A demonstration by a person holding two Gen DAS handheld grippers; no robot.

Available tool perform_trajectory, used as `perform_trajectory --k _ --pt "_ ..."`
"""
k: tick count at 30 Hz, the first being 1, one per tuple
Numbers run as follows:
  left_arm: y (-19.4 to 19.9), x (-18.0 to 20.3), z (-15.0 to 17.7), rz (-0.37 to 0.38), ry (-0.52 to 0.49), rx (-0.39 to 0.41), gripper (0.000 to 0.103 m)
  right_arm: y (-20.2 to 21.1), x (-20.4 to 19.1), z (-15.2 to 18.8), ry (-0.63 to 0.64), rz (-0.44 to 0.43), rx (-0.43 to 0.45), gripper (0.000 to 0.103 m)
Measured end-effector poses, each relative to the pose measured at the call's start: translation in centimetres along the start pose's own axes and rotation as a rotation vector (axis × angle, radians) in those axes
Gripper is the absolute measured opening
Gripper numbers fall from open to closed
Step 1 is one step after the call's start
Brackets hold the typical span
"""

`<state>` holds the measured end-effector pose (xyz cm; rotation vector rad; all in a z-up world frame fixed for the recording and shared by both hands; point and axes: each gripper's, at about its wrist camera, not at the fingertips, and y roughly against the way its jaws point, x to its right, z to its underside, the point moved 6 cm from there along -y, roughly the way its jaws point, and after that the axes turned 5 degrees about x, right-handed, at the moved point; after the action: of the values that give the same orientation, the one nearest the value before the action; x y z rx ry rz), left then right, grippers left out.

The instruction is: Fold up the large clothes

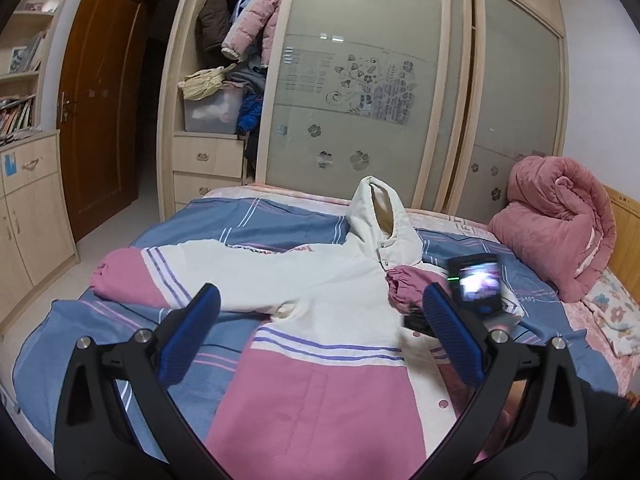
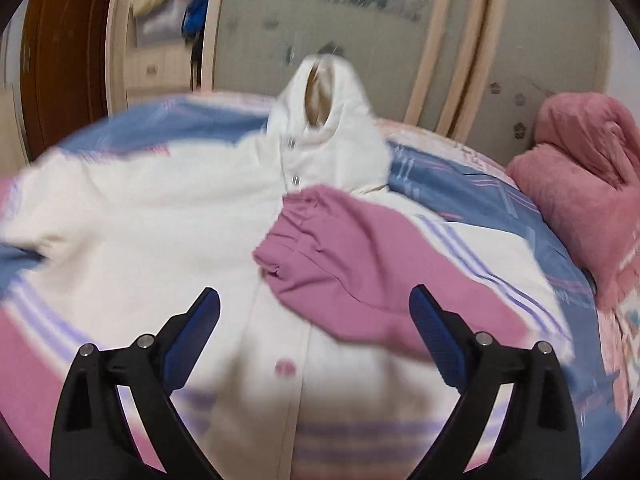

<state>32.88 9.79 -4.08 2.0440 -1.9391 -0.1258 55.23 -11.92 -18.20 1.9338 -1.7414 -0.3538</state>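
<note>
A cream and pink hooded jacket (image 1: 320, 280) lies face up on the bed, hood (image 1: 380, 212) toward the wardrobe. Its left sleeve (image 1: 132, 276) stretches out sideways; its right sleeve (image 2: 340, 256) is folded across the chest, pink cuff near the collar. My left gripper (image 1: 320, 320) is open and empty, above the jacket's lower front. My right gripper (image 2: 316, 320) is open and empty, just above the folded sleeve and the button placket. The right gripper's camera body (image 1: 478, 284) shows in the left wrist view, beside the cuff (image 1: 408, 284).
The bed has a blue striped cover (image 1: 248, 220). A rolled pink quilt (image 1: 556, 224) sits at the headboard end, right of the jacket. Behind the bed stand a sliding-door wardrobe (image 1: 360, 80), drawers (image 1: 204, 164) and a brown door (image 1: 100, 120). A floral sheet (image 1: 608, 312) shows far right.
</note>
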Motion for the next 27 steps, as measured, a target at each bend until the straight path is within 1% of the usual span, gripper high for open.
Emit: perform_trajectory --k 1,4,5,6,8,9,11,15,17,19,22,24,27 --pt "0.1 0.1 0.0 -0.001 0.008 -0.012 0.101 2.3 0.3 -0.2 -0.015 0.016 0.028 0.102" --pt "0.4 0.7 0.4 -0.009 0.009 -0.062 0.101 10.3 2.0 -0.6 -0.056 0.078 0.100 0.102" --pt "0.5 0.8 0.5 -0.010 0.007 -0.087 0.101 12.7 2.6 -0.5 -0.077 0.081 0.105 0.102" --pt "0.6 1.1 0.8 -0.019 0.004 -0.129 0.101 14.7 3.3 -0.5 -0.100 0.079 0.112 0.102" --pt "1.1 1.3 0.9 -0.026 0.002 -0.171 0.101 19.3 4.5 0.3 -0.154 0.088 0.125 0.102" --pt "1.7 1.3 0.8 -0.021 0.008 -0.178 0.101 20.9 5.0 0.7 -0.171 0.101 0.124 0.102" --pt "3.1 1.1 0.5 -0.011 0.025 -0.168 0.101 24.2 5.6 1.9 -0.196 0.124 0.096 0.102" --pt "7.3 1.2 -0.4 0.024 0.025 -0.130 0.101 28.6 5.2 3.7 -0.207 0.138 0.071 0.102" --pt "8.7 1.3 -0.3 0.041 0.019 -0.134 0.101 30.5 4.5 4.2 -0.196 0.138 0.076 0.102" --pt "10.3 1.7 -0.1 0.066 -0.009 -0.151 0.101 32.0 3.8 4.4 -0.189 0.138 0.086 0.102" --pt "11.9 2.1 0.5 0.112 -0.020 -0.160 0.101 33.6 3.1 4.9 -0.197 0.130 0.087 0.102" --pt "12.9 2.0 0.7 0.122 -0.038 -0.156 0.101 34.5 2.8 5.2 -0.207 0.121 0.081 0.102" --pt "13.5 1.5 1.1 0.111 -0.059 -0.162 0.101 36.0 2.5 5.7 -0.220 0.118 0.090 0.102"
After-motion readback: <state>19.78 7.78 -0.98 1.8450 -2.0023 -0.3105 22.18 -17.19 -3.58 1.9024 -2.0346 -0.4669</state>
